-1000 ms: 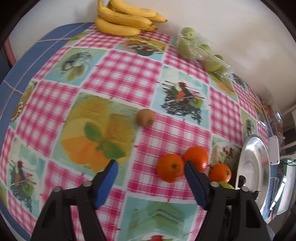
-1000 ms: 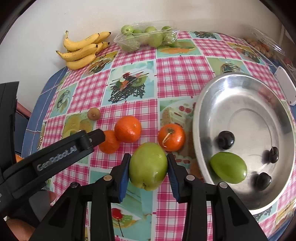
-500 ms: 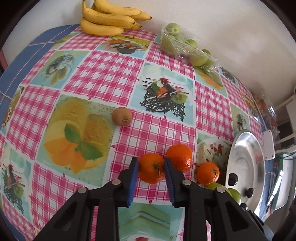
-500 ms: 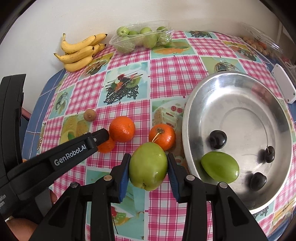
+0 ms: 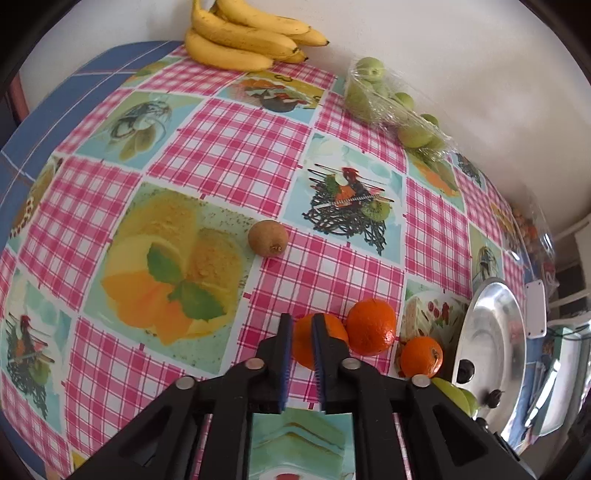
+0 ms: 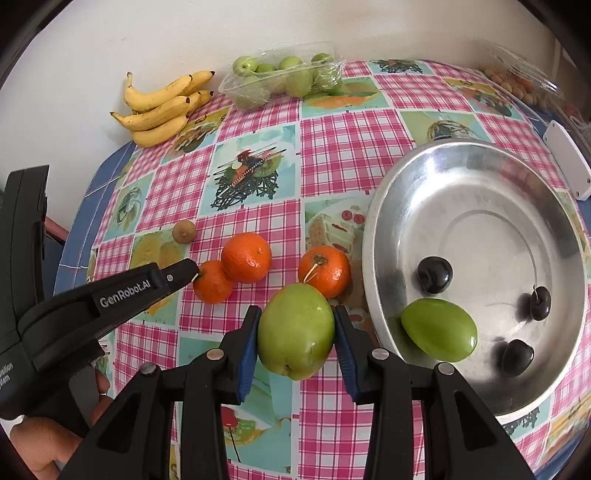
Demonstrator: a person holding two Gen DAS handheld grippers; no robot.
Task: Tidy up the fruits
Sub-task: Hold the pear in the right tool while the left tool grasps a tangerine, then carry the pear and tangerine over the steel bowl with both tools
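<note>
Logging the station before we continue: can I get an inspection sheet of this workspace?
Surface: checked tablecloth, flat.
Job's things: steel bowl holding one green fruit and three cherries; three oranges and small brown fruit loose.
Clutter: bananas, pack of small green fruit, clear packet, white block.
Grippers: left hand-held gripper shut, tips at the leftmost orange; right hand-held gripper shut on second green fruit.
Cables: nothing seen on the table.
Surroundings: white wall; a hand at the lower left.

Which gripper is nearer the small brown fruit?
Left. The left gripper is shut at the leftmost orange, just short of the brown fruit. The right gripper holds a green fruit farther off, beside the bowl.
</note>
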